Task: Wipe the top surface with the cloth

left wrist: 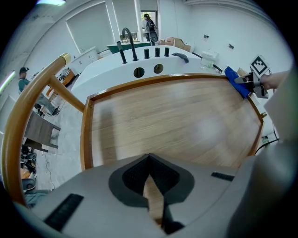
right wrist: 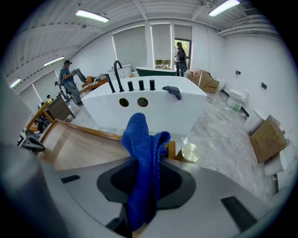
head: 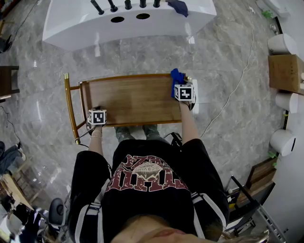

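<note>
Head view showed us a person standing over a wooden table (head: 133,102) with a raised rim and a curved brass rail (head: 70,107) along its left end, all on a grey marble floor (head: 228,52). The left gripper (head: 97,110) sat at the near left corner of the table top, and the right gripper (head: 182,84) sat at the far right corner, so the two were well apart. In the right gripper view we saw the jaws closed on a blue cloth (right wrist: 142,153), which ran up between the pads and stood in a bunched fold above them. In the head view the cloth lay at that far right corner, against the rim. Just past it we noted a round brass cap (right wrist: 190,152) beside the corner post. In the left gripper view the jaws were drawn narrow, their tips nearly meeting, with a thin strip of wood showing between them. We could not tell whether they pinched the rim or only framed it. The bare top stretched ahead of them to the right gripper on the far side. Beyond the table stood a white bathtub (head: 128,21) with black taps (head: 127,4) in a row and a dark rag (head: 179,6) on its ledge. A cardboard box (head: 285,71) sat off to the right.
</note>
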`<state>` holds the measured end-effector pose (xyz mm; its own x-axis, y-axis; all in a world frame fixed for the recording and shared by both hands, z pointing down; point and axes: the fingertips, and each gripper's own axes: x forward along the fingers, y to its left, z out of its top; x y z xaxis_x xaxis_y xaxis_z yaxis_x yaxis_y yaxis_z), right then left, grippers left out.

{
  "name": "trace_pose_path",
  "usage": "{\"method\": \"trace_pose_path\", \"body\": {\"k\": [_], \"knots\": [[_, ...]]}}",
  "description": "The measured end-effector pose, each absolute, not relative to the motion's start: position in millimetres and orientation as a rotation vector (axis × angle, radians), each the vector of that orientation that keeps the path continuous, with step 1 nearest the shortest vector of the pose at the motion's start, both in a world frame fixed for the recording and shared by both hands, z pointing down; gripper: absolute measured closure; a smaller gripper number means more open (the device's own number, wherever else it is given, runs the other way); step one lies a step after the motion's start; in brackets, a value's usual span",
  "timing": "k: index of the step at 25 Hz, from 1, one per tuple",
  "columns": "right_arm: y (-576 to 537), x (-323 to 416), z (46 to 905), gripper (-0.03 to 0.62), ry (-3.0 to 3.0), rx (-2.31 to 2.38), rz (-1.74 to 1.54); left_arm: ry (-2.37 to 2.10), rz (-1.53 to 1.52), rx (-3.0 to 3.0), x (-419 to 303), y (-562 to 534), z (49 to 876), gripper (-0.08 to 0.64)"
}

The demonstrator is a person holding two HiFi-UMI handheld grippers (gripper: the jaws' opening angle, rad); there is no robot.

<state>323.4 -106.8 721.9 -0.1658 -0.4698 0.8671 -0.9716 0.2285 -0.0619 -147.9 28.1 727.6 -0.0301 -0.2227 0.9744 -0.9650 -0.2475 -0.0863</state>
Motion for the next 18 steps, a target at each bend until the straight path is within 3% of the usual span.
{"method": "trace_pose_path", "body": {"k": [6,12,18], "knots": [[-106.2,323.9,721.3,0.489,-1.765,1.326,0.829,-1.334,1.324,1.520,-135.4,24.0,726.0,0.511],[-103.4,324.2,721.2,0.489,-1.776,1.335,0.827,-1.219,1.143,1.688,-25.6,6.2,718.1,0.511],[-104.6,323.8,721.0,0.489,-1.774,1.333,0.836,-1.037,1.163,1.803,79.3,-1.4,718.1,0.511]]}}
